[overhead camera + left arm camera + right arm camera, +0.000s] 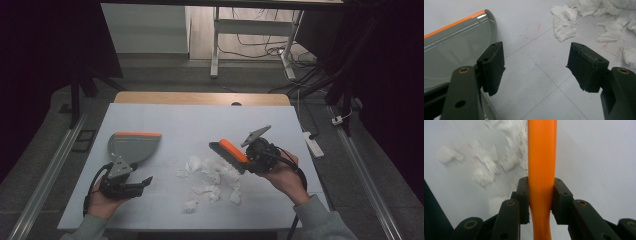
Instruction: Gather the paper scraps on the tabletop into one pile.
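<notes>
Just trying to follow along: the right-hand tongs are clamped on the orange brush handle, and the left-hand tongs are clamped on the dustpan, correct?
Not quite. The left tongs stand open and hold nothing; the left gripper view shows the dustpan lying beside them. The right tongs are indeed clamped on the orange brush handle.

White table [165, 120] bears a dustpan [132, 146] and seemingly torn paper scraps [212, 175].

Open table [200, 120] is left beyond the paper scraps [212, 175]; passage left of them is blocked by the dustpan [132, 146].
</notes>
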A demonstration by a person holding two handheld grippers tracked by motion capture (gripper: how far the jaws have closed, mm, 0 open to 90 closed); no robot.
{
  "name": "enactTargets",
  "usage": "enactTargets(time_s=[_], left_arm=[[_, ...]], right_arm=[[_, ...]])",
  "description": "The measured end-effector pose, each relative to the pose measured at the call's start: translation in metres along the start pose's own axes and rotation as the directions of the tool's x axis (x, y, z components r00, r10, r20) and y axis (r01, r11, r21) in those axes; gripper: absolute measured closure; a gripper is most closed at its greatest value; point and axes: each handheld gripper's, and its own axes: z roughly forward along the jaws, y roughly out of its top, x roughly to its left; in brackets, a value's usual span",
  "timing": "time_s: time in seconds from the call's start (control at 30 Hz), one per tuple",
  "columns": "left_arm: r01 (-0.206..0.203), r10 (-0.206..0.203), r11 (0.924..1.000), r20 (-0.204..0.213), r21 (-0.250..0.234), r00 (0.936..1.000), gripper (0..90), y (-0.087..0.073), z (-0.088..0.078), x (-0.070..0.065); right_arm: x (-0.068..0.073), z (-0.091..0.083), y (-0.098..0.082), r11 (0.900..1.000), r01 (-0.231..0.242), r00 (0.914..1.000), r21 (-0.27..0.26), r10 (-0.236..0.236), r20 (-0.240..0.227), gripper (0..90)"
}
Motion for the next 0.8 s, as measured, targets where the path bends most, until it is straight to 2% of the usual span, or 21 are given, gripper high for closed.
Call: enactTargets(time_s=[0.13,0.2,0.23,0.3,0.37,0.53,0.63,0.73,0.8], left_arm=[[-0.002,0.002,1.0000,0.003,0.000,1.0000,30.9,0.000,0.000,-0.001],[-0.003,0.003,1.0000,0.004,0.001,1.0000,30.9,0.001,0.001,-0.002],[-0.003,0.003,1.0000,0.004,0.001,1.0000,30.9,0.001,0.001,-0.002],[-0.006,0.006,1.0000,0.004,-0.001,1.0000,30.9,0.001,0.001,-0.002],[-0.007,0.007,1.0000,0.004,-0.002,1.0000,30.9,0.002,0.001,-0.003],[-0.005,0.005,1.0000,0.004,0.000,1.0000,30.9,0.001,0.001,-0.002],[-0.005,0.005,1.0000,0.004,-0.004,1.0000,30.9,0.001,0.000,-0.002],[-0.005,0.005,1.0000,0.003,-0.004,1.0000,30.9,0.000,0.000,-0.002],[-0.006,0.006,1.0000,0.004,-0.002,1.0000,31.0,0.000,0.000,-0.001]], right_arm=[[-0.006,-0.001,-0.022,0.994,-0.096,0.9948,0.050,0.094,0.038,70.7],[-0.011,0.004,-0.035,0.984,-0.157,0.9853,0.083,0.150,0.081,70.7],[-0.013,0.008,-0.041,0.977,-0.188,0.9802,0.104,0.179,0.084,70.7],[-0.016,0.016,-0.047,0.967,-0.217,0.9747,0.131,0.208,0.082,70.7],[-0.014,0.023,-0.049,0.962,-0.230,0.9730,0.150,0.223,0.061,70.7],[-0.001,0.036,-0.035,0.969,-0.232,0.9707,0.081,0.236,-0.043,70.8],[0.004,0.041,-0.028,0.974,-0.223,0.9732,0.025,0.224,-0.051,70.7],[0.002,0.031,-0.027,0.966,-0.253,0.9648,-0.061,0.247,-0.091,70.7],[0.001,0.017,-0.030,0.966,-0.237,0.9703,-0.101,0.231,-0.073,70.7]])
